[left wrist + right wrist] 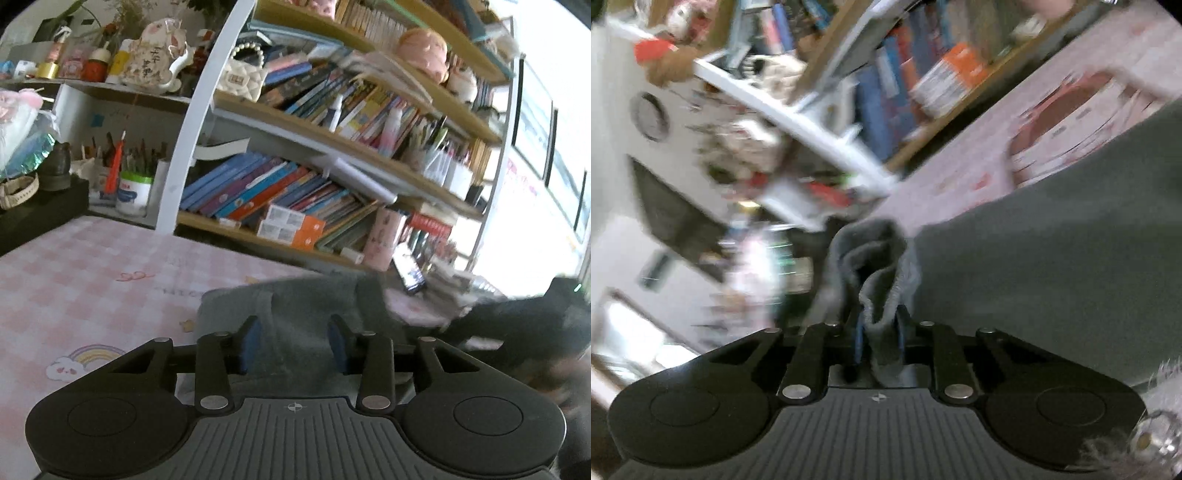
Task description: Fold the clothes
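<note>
Now I see my right gripper (pixel 880 334) clenched on a bunched edge of the grey garment (pixel 1052 266), which lies on the pink checked sheet (pixel 92 273); my left gripper (pixel 293 345) stands released, pads astride the cloth, bookshelf (pixel 332 147) behind

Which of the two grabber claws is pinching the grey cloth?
The right gripper: its blue pads are squeezed shut on a bunched edge of the grey cloth. The left gripper has a gap between its pads, with cloth lying there unpinched.
</note>
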Demonstrator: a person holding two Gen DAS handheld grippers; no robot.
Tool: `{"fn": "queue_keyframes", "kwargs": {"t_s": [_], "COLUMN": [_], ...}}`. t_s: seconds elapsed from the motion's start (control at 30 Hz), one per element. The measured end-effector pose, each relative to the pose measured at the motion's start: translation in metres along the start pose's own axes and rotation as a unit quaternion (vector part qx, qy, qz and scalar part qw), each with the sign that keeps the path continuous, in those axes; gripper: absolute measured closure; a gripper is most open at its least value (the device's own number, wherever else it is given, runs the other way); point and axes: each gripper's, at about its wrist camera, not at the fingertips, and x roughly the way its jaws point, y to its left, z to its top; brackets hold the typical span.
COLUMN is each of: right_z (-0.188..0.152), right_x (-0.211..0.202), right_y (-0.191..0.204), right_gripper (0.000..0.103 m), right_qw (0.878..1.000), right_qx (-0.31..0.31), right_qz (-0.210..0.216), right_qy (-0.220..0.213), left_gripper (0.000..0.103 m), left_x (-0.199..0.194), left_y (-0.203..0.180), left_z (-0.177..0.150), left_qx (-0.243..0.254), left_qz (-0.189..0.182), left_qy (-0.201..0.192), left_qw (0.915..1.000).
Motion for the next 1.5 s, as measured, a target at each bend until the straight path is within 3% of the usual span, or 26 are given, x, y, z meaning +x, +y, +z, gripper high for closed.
{"fn": "queue_keyframes", "kwargs": {"t_s": [0.07, 0.17, 0.23, 0.3, 0.4, 0.5, 0.57, 0.6, 0.67, 0.77, 0.8, 0.83, 0.87, 0.9, 1.07, 1.17, 1.27, 1.33, 1.47, 1.5], "right_z": [-0.001, -0.005, -0.006, -0.008, -0.009, -0.015, -0.018, -0.02, -0.024, -0.029, -0.031, -0.032, -0.033, -0.035, -0.029, -0.027, -0.027, -0.025, -0.029, -0.031], "right_x": [0.006, 0.012, 0.009, 0.001, -0.009, -0.012, -0.014, -0.015, -0.008, 0.009, 0.015, 0.02, 0.026, 0.032, 0.016, 0.028, 0.026, 0.021, 0.0, -0.005], "right_y": [-0.012, -0.026, -0.023, -0.014, 0.002, 0.017, 0.026, 0.031, 0.039, 0.042, 0.041, 0.04, 0.038, 0.037, 0.035, 0.02, 0.009, 0.009, 0.016, 0.018], "right_gripper": [0.084, 0.082, 0.068, 0.039, 0.036, 0.036, 0.041, 0.051, 0.061, 0.062, 0.066, 0.072, 0.09, 0.094, 0.098, 0.097, 0.098, 0.094, 0.047, 0.045], "right_qw": [0.999, 0.998, 0.998, 0.996, 0.989, 0.982, 0.977, 0.974, 0.972, 0.974, 0.975, 0.976, 0.977, 0.978, 0.977, 0.977, 0.983, 0.984, 0.977, 0.975], "right_qx": [-0.003, 0.0, -0.011, -0.039, -0.098, -0.145, -0.176, -0.191, -0.208, -0.21, -0.207, -0.204, -0.201, -0.197, -0.197, -0.188, -0.162, -0.157, -0.184, -0.193], "right_qz": [-0.05, -0.068, -0.064, -0.071, -0.093, -0.088, -0.084, -0.081, -0.077, -0.073, -0.072, -0.071, -0.07, -0.069, -0.073, -0.103, -0.084, -0.08, -0.092, -0.097], "right_qy": [0.006, 0.008, -0.002, -0.023, -0.065, -0.078, -0.086, -0.09, -0.076, -0.039, -0.027, -0.015, -0.002, 0.01, -0.037, 0.001, -0.006, -0.013, -0.049, -0.057], "left_gripper": [0.055, 0.05, 0.047, 0.042, 0.034, 0.029, 0.028, 0.027, 0.026, 0.026, 0.026, 0.026, 0.026, 0.026, 0.026, 0.026, 0.026, 0.026, 0.026, 0.026], "left_x": [-0.001, 0.001, 0.001, 0.0, -0.002, -0.003, -0.004, -0.004, -0.003, -0.001, 0.0, 0.0, 0.0, -0.001, -0.003, 0.001, 0.005, 0.005, -0.002, -0.002], "left_y": [0.0, -0.002, -0.002, -0.001, 0.002, 0.007, 0.01, 0.011, 0.012, 0.014, 0.014, 0.014, 0.014, 0.014, 0.008, 0.004, -0.001, -0.002, -0.001, -0.002], "left_z": [0.0, -0.002, -0.003, -0.003, -0.003, -0.002, -0.001, -0.001, -0.001, -0.002, -0.003, -0.003, -0.003, -0.003, -0.005, -0.007, -0.009, -0.009, -0.007, -0.007], "left_qx": [-0.003, 0.005, 0.007, 0.006, 0.002, -0.016, -0.026, -0.029, -0.03, -0.036, -0.038, -0.041, -0.042, -0.041, -0.022, -0.014, 0.0, 0.003, -0.003, -0.003], "left_qz": [-0.005, -0.001, 0.002, 0.007, 0.015, 0.025, 0.029, 0.03, 0.033, 0.031, 0.03, 0.029, 0.025, 0.018, 0.013, 0.008, 0.013, 0.017, 0.015, 0.015], "left_qy": [-0.004, -0.005, -0.006, -0.01, -0.018, -0.025, -0.029, -0.03, -0.027, -0.02, -0.019, -0.019, -0.019, -0.019, -0.028, -0.013, -0.002, 0.0, -0.01, -0.011], "left_qw": [1.0, 1.0, 1.0, 0.9999, 0.9997, 0.9992, 0.9988, 0.9987, 0.9986, 0.9987, 0.9986, 0.9986, 0.9987, 0.9988, 0.9993, 0.9998, 0.9999, 0.9999, 0.9998, 0.9998]}}
